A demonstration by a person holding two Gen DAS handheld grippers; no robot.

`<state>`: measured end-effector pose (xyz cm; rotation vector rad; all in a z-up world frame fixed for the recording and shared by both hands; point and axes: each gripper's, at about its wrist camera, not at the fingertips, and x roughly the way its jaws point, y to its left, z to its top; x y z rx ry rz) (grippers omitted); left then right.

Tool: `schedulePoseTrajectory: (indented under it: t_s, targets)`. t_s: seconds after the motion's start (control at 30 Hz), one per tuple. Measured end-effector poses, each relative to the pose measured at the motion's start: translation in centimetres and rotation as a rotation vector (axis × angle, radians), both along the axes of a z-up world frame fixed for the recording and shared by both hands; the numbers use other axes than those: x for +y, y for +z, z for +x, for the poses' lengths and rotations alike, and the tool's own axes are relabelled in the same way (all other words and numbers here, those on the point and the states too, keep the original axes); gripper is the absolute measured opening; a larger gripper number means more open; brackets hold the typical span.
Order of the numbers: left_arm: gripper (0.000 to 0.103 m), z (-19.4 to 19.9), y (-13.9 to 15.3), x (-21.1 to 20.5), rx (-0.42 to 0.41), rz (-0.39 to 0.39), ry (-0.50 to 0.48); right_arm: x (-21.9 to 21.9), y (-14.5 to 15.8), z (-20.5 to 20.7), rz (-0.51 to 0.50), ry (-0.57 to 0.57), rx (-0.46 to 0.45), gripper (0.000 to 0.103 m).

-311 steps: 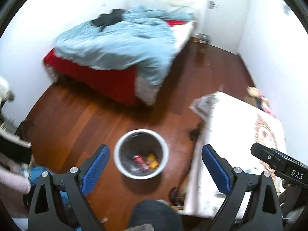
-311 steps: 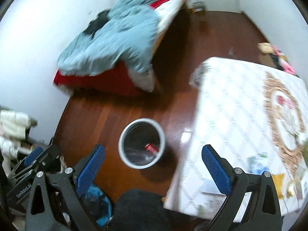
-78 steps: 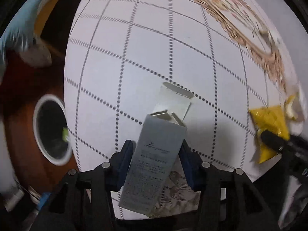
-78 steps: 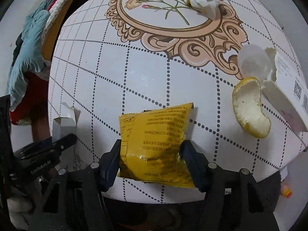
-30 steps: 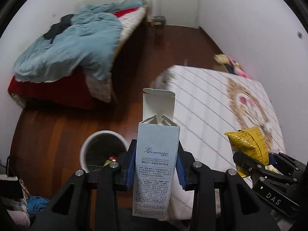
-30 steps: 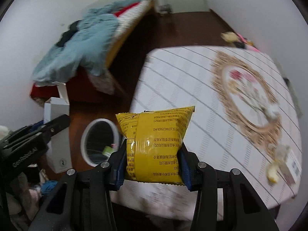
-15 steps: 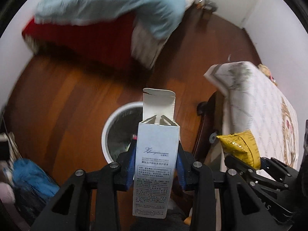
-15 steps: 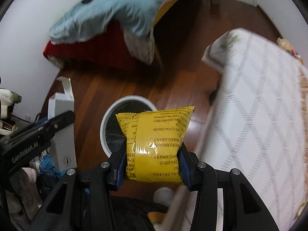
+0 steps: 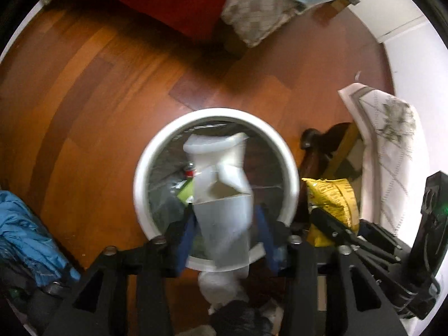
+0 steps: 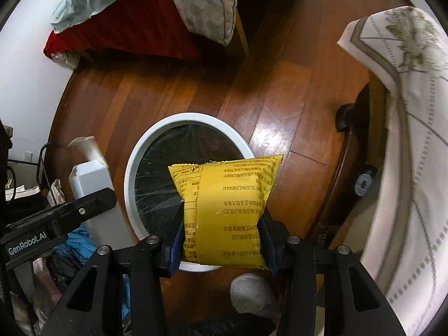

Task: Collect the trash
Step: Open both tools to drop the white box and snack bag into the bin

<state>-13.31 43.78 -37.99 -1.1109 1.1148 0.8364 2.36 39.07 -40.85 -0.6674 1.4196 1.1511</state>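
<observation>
Left fingers (image 9: 190,229) just spreading off blurred carton (image 9: 224,212), right fingers (image 10: 264,236) pinching yellow packet (image 10: 226,212), bin (image 9: 145,168) half hidden.

White carton (image 9: 224,212) over bin (image 9: 145,165)

White carton (image 9: 224,212), blurred, flap open, tilted above the white-rimmed bin (image 9: 145,168) | yellow snack packet (image 10: 226,210), upright, over the bin's near rim

We see a wooden floor (image 10: 280,89) which carries a white bin (image 10: 156,128), a bed (image 10: 134,25), a table leg (image 10: 345,117) and a blue cloth (image 9: 25,229) near the bin.
</observation>
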Motion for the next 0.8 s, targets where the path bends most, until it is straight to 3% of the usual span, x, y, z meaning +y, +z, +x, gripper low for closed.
schedulePoseTrajectory:
  t_s: [0.07,0.1,0.17,0.2,0.23,0.57,0.8]
  targets:
    - [0.08,-0.6,-0.1,0.0,0.006,0.01,0.02,0.7,-0.7,-0.3,-0.008,0.016,0.023,0.049]
    - [0.085,-1.2,0.0,0.1,0.019,0.025,0.033,1.0,-1.2,-0.5,-0.007,0.02,0.041,0.051]
    - [0.089,-2.3,0.3,-0.1,0.06,0.063,0.056,1.6,-1.9,-0.9,-0.014,0.028,0.064,0.075]
    - [0.093,-2.7,0.3,-0.1,0.079,0.07,0.062,1.6,-2.0,-1.0,-0.019,0.031,0.057,0.101]
    - [0.1,-3.0,0.3,-0.2,0.1,0.08,0.067,1.6,-2.0,-1.4,-0.023,0.034,0.041,0.103]
    - [0.1,-4.0,2.7,-3.4,0.203,0.217,0.075,-0.3,0.1,-2.3,-0.067,0.068,-0.103,0.103]
    - [0.1,-4.0,5.7,-5.5,0.195,0.258,0.077,-3.0,3.2,-2.6,-0.053,0.076,-0.134,0.103]
